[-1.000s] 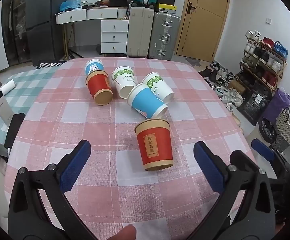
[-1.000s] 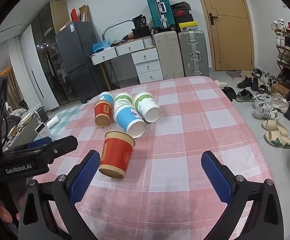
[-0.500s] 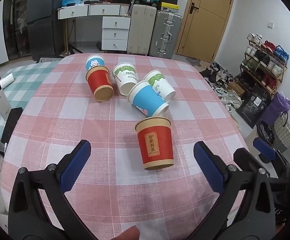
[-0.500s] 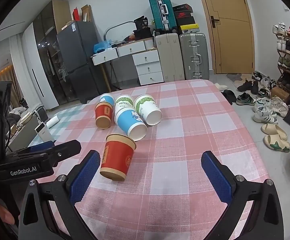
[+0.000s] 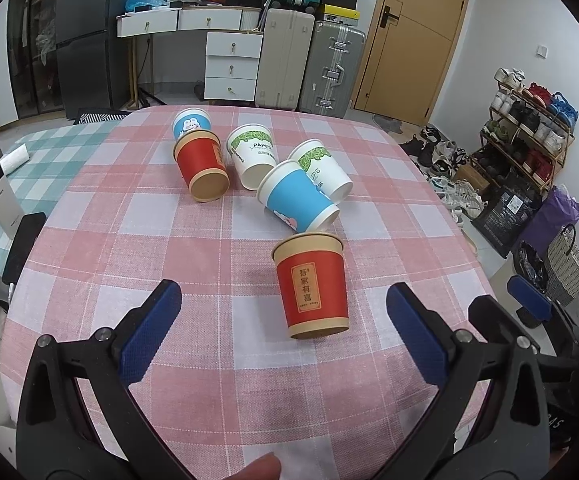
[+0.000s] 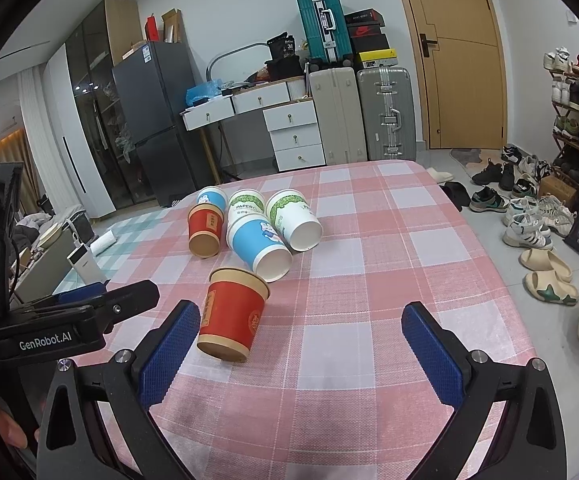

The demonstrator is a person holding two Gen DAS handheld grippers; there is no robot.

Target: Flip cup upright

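Several paper cups are on the pink checked tablecloth. The nearest red cup stands upright, also in the right wrist view. Behind it a blue cup, two white cups with green print and another red cup lie on their sides. A small blue cup sits at the back. My left gripper is open and empty, near the upright red cup. My right gripper is open and empty, with the red cup by its left finger.
The left gripper body shows at the left of the right wrist view. A teal checked table with a white device stands to the left. Suitcases, drawers and a door are behind; shoes and a shoe rack are at the right.
Both grippers have drawn slightly nearer to the table and the cups. The cups have not moved. Both stay open.
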